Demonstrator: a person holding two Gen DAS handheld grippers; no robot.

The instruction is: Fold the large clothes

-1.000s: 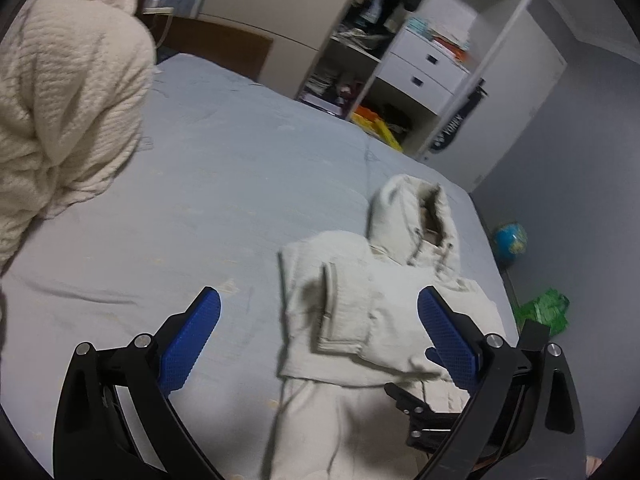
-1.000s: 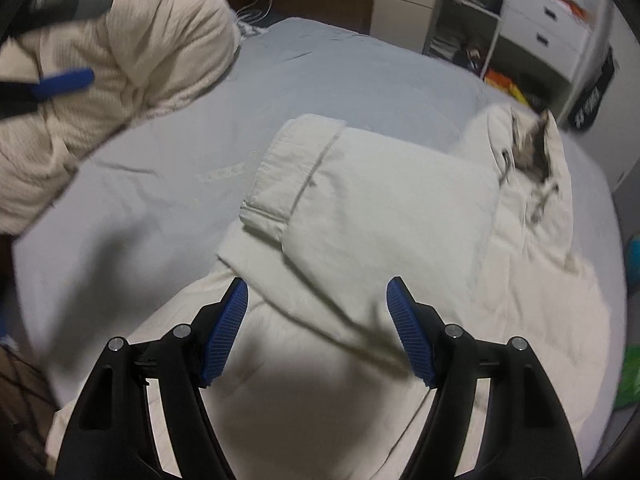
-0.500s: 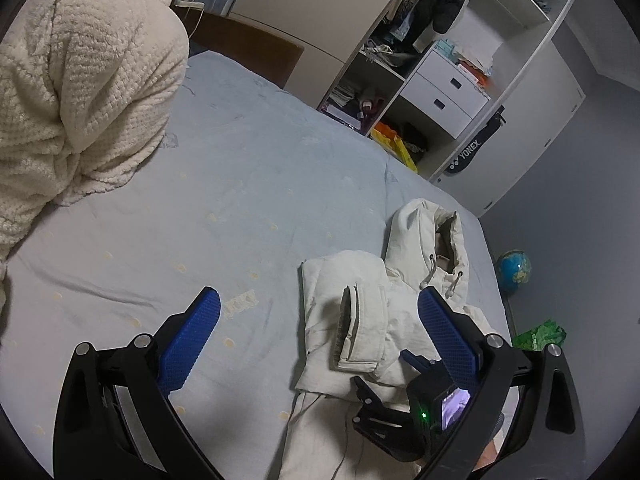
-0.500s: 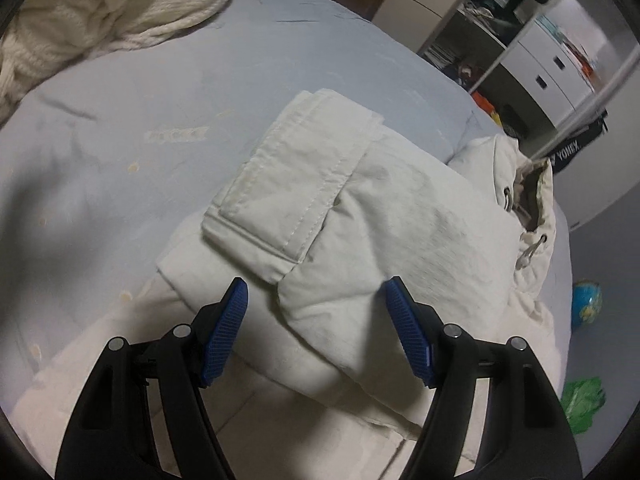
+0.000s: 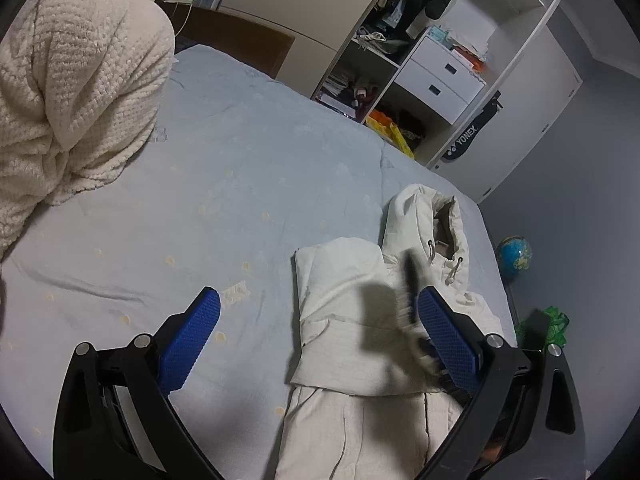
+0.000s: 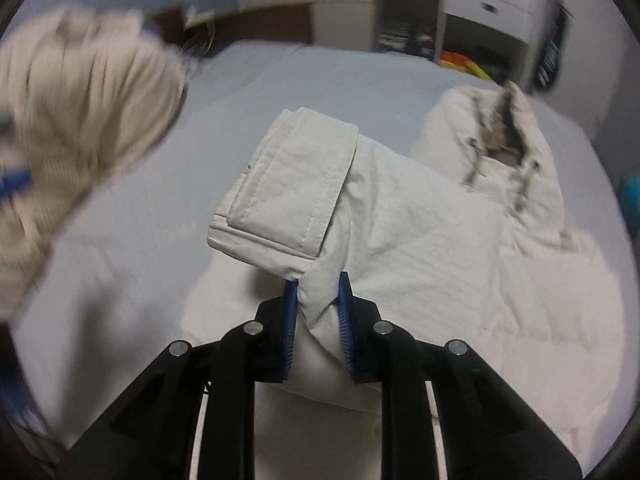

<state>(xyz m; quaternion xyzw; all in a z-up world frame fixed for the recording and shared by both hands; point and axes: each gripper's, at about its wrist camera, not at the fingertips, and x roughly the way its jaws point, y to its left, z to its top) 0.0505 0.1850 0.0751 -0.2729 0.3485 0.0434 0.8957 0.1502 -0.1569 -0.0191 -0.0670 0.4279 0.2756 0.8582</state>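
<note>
A cream hooded jacket (image 5: 348, 332) lies on the blue bed sheet (image 5: 240, 168), hood (image 5: 424, 220) at the far end. One sleeve is folded across its chest, cuff (image 6: 292, 192) toward the left. My right gripper (image 6: 318, 284) is closing, and its blue pads pinch a fold of that sleeve just behind the cuff. In the left wrist view the right gripper (image 5: 410, 296) shows only as a dark blur over the jacket. My left gripper (image 5: 316, 296) hangs open above the bed at the jacket's left edge, with nothing between its fingers.
A cream knitted blanket (image 5: 72, 92) is heaped at the bed's far left. Beyond the bed stand open wardrobe shelves with white drawers (image 5: 436, 76). A small globe (image 5: 514, 252) and a green bag (image 5: 552, 320) lie on the floor to the right.
The right gripper's jaws went from wide apart to pinched on the sleeve fold. It shifted and rolled, leaving its view blurred. The left gripper stayed open and nearly still.
</note>
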